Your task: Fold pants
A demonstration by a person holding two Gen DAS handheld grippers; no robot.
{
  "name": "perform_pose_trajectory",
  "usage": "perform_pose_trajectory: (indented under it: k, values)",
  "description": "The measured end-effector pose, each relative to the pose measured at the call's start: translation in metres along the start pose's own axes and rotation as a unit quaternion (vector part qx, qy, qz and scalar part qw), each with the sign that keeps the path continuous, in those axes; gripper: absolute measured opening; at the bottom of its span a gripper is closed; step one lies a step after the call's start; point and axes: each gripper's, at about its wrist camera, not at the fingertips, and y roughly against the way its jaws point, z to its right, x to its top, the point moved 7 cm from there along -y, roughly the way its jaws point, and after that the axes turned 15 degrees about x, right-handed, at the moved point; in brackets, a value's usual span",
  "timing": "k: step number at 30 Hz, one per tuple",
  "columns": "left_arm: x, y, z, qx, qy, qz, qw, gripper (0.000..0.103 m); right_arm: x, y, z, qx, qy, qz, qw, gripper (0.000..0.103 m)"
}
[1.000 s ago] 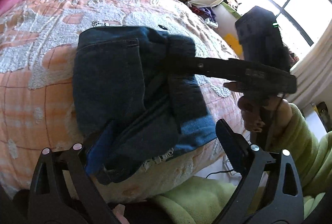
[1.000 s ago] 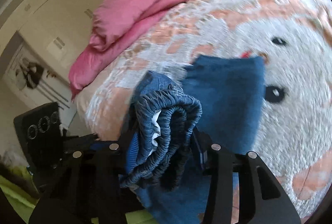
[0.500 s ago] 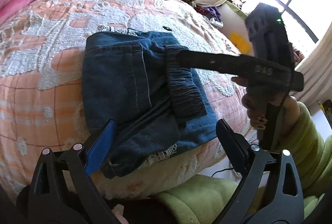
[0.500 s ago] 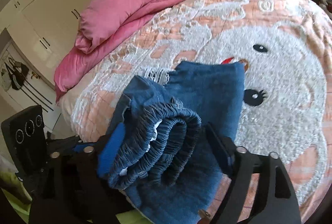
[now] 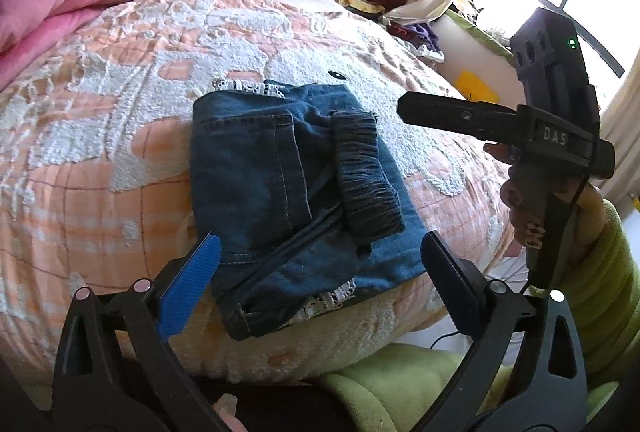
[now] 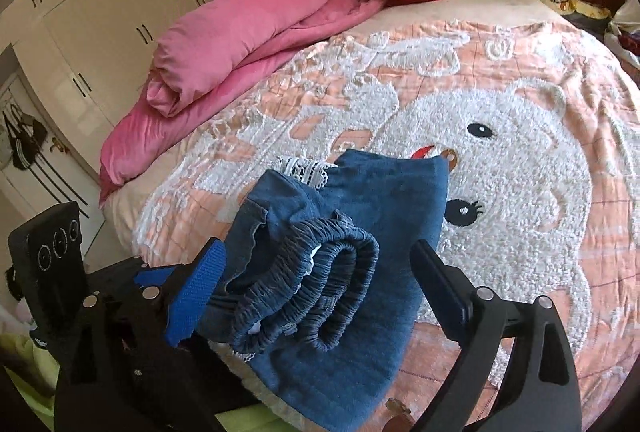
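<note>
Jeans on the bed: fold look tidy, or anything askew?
Not quite tidy. The jeans lie folded near the bed's front edge, but the elastic waistband sits bunched on top, off to one side, and lace trim sticks out underneath. Both grippers, left and right, are open.

Black left tool point(image 5: 320, 272), one blue pad; lime-green fleece sleeve point(image 5: 600, 272); painted nails
</note>
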Motion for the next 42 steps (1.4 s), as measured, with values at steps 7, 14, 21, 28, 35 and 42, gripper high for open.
perform_pose_trajectory:
  k: [7, 14, 21, 28, 35, 42]
  values:
    - [0.003, 0.009, -0.004, 0.01, 0.005, 0.009, 0.9999, 0.093, 0.005, 0.014, -0.01, -0.007, 0.017, 0.014, 1.0, 0.096]
    - [0.008, 0.013, -0.014, 0.048, 0.007, 0.017, 0.9987, 0.093, 0.006, 0.03, -0.013, -0.031, 0.032, 0.026, 0.999, 0.096]
    - [0.011, 0.011, -0.025, 0.072, 0.015, 0.016, 0.9972, 0.093, 0.0, 0.042, -0.004, -0.059, 0.035, 0.033, 0.997, 0.096]
    - [0.016, 0.014, -0.042, 0.087, 0.034, 0.02, 0.9954, 0.093, -0.01, 0.056, 0.002, -0.083, 0.045, 0.038, 0.995, 0.096]
    - [0.019, 0.003, -0.06, 0.097, 0.062, 0.001, 0.9934, 0.093, -0.019, 0.057, 0.013, -0.092, 0.035, 0.034, 0.995, 0.096]
    - [0.019, -0.019, -0.065, 0.1, 0.069, -0.019, 0.9924, 0.093, -0.031, 0.036, 0.03, -0.095, 0.011, 0.007, 0.995, 0.096]
